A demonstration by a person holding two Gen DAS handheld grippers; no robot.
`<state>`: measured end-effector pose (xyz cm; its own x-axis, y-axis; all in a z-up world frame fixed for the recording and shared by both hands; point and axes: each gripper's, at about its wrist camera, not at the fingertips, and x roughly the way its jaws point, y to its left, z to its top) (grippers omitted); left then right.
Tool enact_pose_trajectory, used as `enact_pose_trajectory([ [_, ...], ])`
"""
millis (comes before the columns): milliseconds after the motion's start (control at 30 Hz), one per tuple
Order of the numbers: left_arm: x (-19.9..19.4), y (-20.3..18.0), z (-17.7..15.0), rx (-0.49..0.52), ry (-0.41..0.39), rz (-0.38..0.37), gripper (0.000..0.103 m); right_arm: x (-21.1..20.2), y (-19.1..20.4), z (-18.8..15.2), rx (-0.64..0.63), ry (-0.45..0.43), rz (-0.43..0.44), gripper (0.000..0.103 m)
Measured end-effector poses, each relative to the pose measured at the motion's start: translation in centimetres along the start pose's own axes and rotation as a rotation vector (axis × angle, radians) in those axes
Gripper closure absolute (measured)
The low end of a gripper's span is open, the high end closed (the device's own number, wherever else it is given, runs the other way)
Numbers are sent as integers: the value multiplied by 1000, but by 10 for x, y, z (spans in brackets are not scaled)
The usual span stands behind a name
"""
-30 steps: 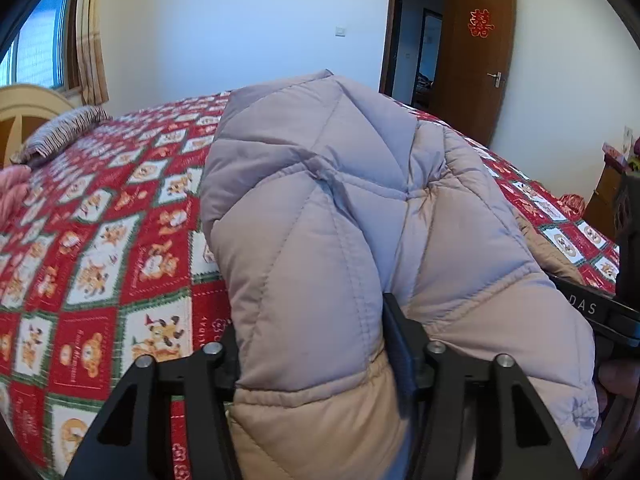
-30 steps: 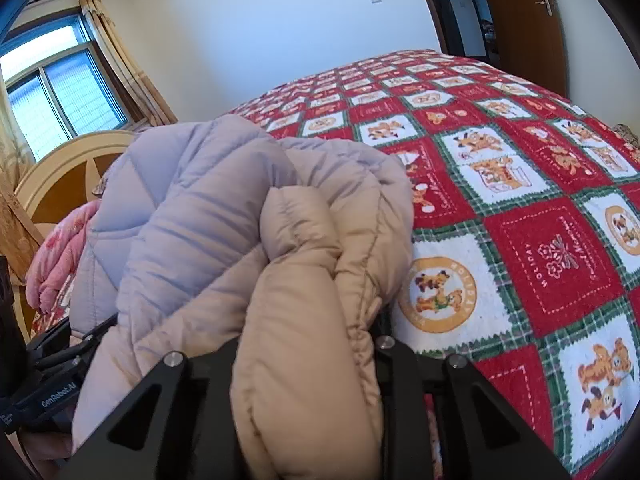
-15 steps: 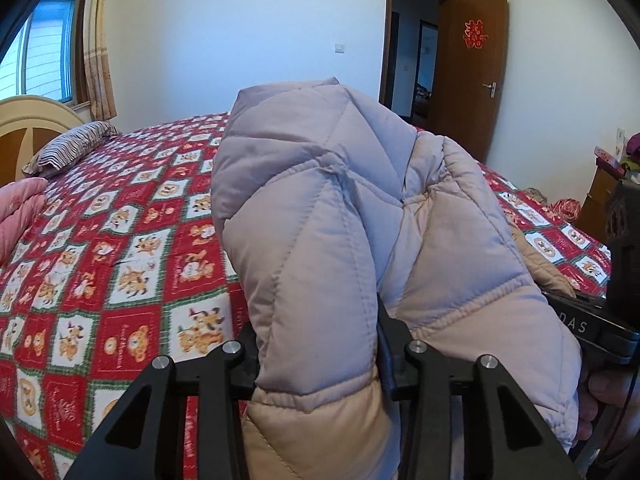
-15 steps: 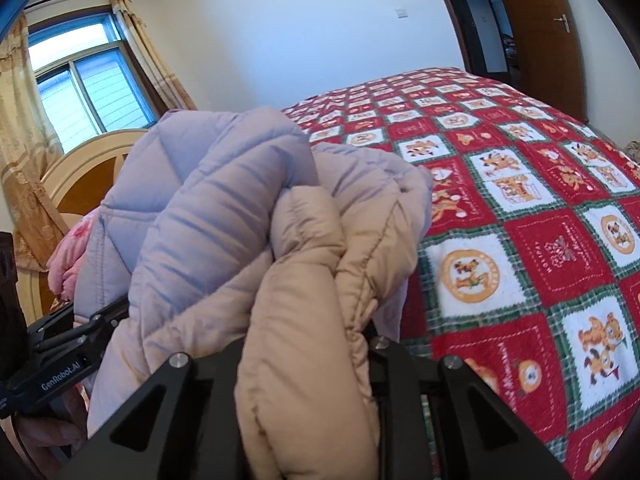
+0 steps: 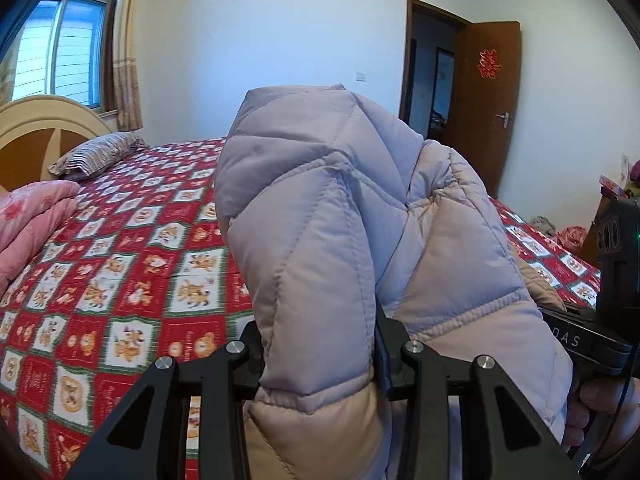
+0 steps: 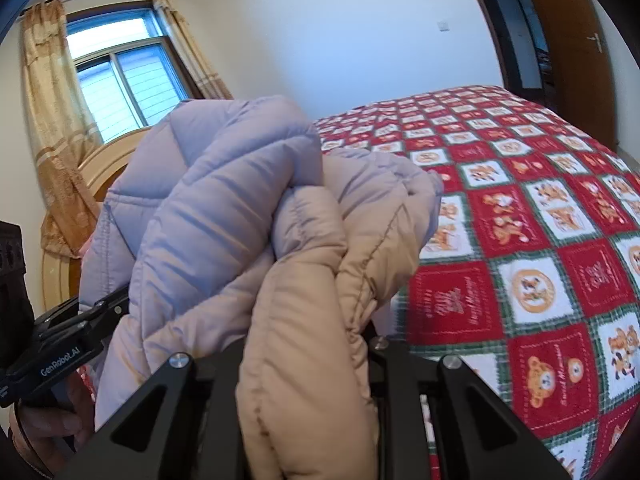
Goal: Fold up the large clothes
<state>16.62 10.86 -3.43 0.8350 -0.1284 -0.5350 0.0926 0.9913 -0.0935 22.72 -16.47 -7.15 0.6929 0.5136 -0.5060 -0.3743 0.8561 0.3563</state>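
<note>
In the left wrist view, a window (image 5: 60, 44) with a curtain (image 5: 126, 60) fills the upper left of the frame. Below it sit a wooden headboard (image 5: 36, 128), a striped pillow (image 5: 98, 154) and a pink blanket (image 5: 32, 220) at the left edge. A bed (image 5: 132, 264) with a red cover of cartoon squares spreads across the lower left. In the center, a padded jacket (image 5: 320, 232), lilac and beige, rises in a bunched mound above the bed. The left tongs (image 5: 320, 354) at the bottom center are closing, their black arms pressing on a thick fold of the jacket from both sides. To the right stand a white wall and an open brown door (image 5: 486, 104). At the right edge, the other black tool and a hand (image 5: 600, 408) show partly behind the jacket.

In the right wrist view, a hand (image 6: 48, 432) with the other tool sits in the lower left, under the curtain and window. The jacket fills the center. The right tongs (image 6: 308, 364) at the bottom center are clamped on a beige fold of it. The bed's cover stretches across the right half.
</note>
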Motion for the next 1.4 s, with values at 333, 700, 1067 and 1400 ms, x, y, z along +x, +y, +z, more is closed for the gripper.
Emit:
enact_pose_trajectory([
  [333,-24,39,-6,-53,-22,58,63,18,42,6,-62,17,63,82],
  [700,-31,80,-14,-109,-21,101,63,42,81,5,-116,52,106,82],
  [1067,-31,122,-25,-155,0,164,63,74,117,3,-153,100,153,82],
  [1400,-16,156,-38,-188,41,184,63,104,138,-3,-165,148,169,82],
])
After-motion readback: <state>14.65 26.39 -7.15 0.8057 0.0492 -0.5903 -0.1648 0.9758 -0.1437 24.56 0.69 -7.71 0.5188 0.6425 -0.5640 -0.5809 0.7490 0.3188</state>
